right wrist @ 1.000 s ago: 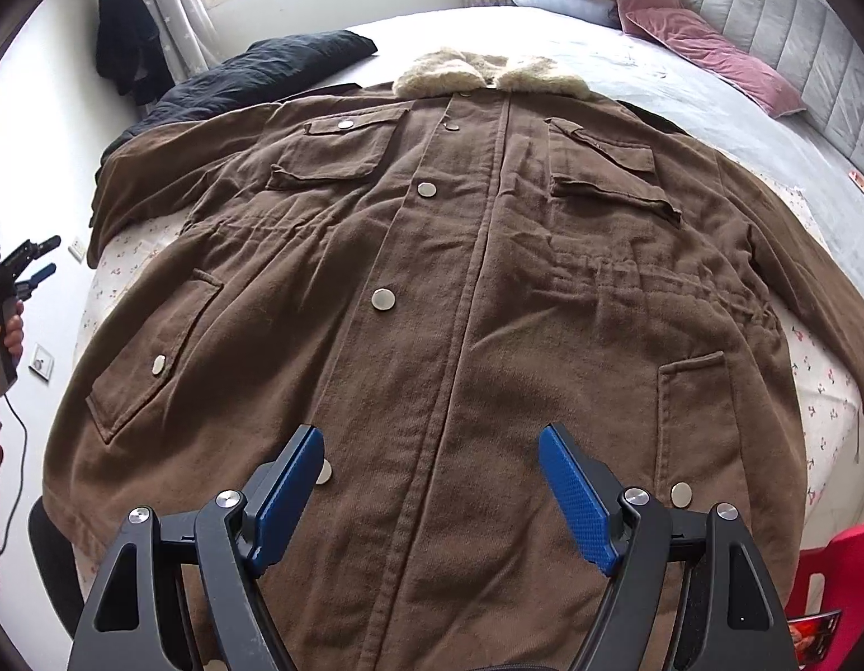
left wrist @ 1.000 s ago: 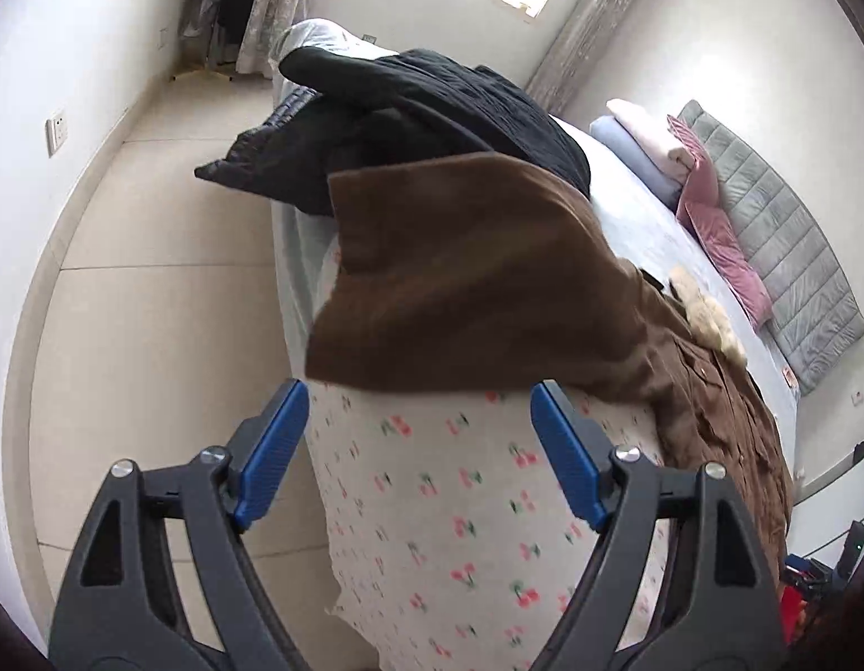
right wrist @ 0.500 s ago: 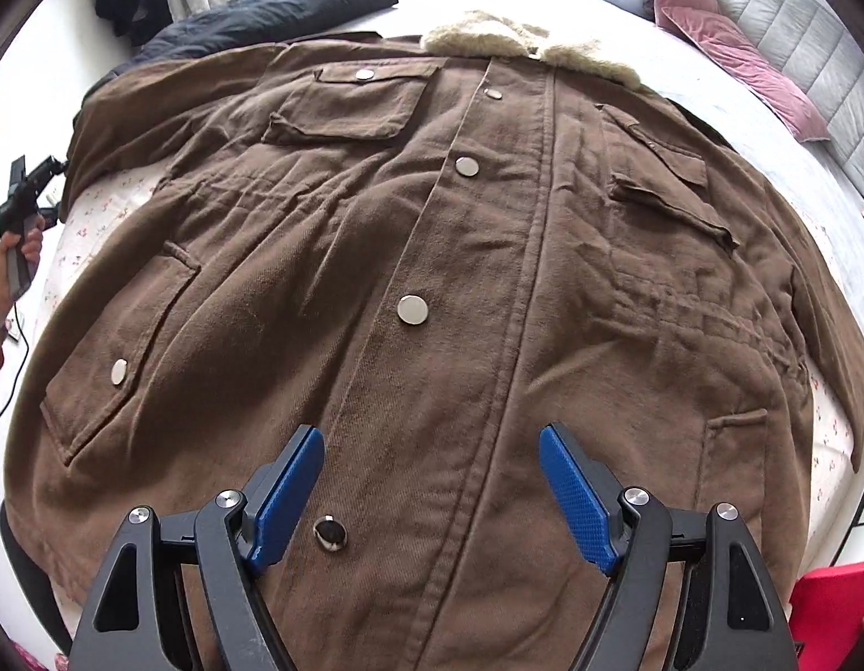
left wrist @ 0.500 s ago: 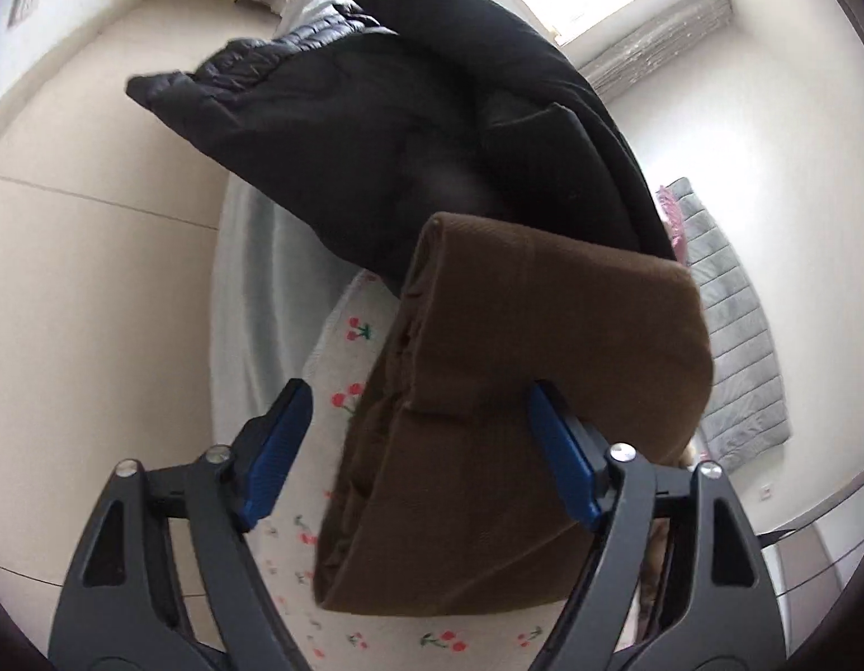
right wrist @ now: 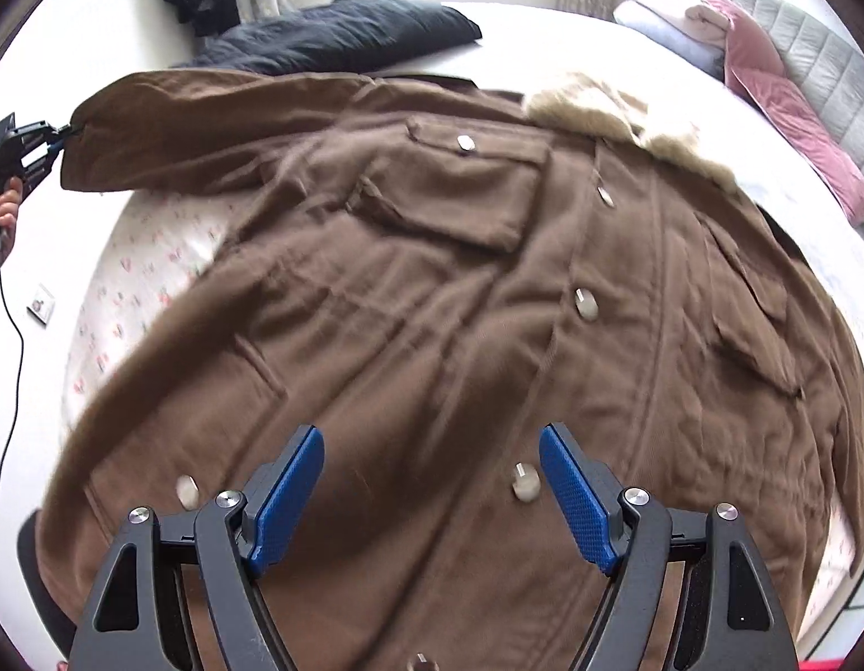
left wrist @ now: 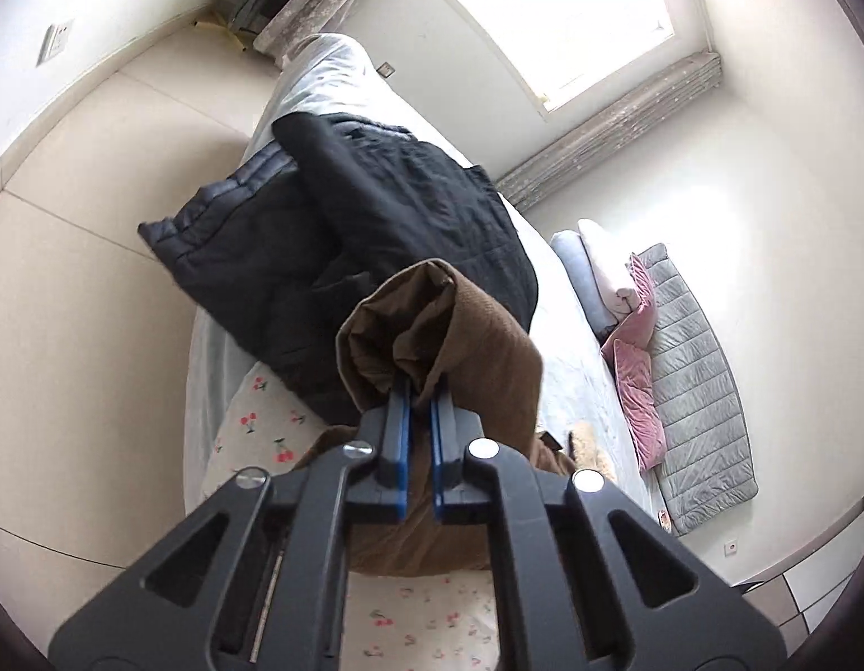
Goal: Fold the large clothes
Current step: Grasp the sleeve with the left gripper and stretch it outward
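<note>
Two grippers: our left gripper [left wrist: 419, 391] pinches the brown coat [right wrist: 487, 307] sleeve cuff [left wrist: 432, 330] at nine o'clock; right gripper [right wrist: 432, 495] gapes empty above the hem. We should carry the sleeve across smoothly.

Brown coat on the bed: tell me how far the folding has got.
Done: the brown coat is spread front-up on the bed, buttoned, nothing folded over yet. In hand: the left hand-held gripper is shut on the sleeve cuff, raised off the flowered sheet. The right hand-held gripper hovers open above the lower front. Left: both sleeves in, then the body folded.
</note>
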### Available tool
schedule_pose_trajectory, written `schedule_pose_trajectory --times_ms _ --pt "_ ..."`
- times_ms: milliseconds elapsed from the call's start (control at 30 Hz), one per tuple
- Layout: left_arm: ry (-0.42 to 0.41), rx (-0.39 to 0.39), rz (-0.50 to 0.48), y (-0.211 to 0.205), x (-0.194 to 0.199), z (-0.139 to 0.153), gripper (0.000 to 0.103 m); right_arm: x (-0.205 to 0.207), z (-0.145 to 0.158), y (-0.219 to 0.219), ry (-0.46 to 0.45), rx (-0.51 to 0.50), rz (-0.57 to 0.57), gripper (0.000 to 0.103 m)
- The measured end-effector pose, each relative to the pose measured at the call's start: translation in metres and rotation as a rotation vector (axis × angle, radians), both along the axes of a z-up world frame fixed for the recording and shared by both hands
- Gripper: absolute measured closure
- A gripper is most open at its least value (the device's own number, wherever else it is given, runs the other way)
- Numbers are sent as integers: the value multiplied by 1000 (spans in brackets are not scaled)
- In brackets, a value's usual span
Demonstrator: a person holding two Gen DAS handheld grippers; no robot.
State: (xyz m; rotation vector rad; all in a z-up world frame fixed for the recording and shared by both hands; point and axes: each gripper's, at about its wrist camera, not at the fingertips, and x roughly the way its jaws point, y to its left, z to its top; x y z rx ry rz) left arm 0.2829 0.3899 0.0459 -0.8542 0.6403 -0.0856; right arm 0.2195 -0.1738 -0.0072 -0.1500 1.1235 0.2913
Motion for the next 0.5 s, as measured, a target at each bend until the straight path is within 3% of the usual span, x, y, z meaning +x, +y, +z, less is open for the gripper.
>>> schedule_pose_trajectory --times_ms 300,500 --pt "-134 94 -133 -125 23 147 96 24 13 -10 -32 172 -35 23" --pt "-165 179 -289 -248 51 201 96 29 15 -49 -51 251 -112 23"
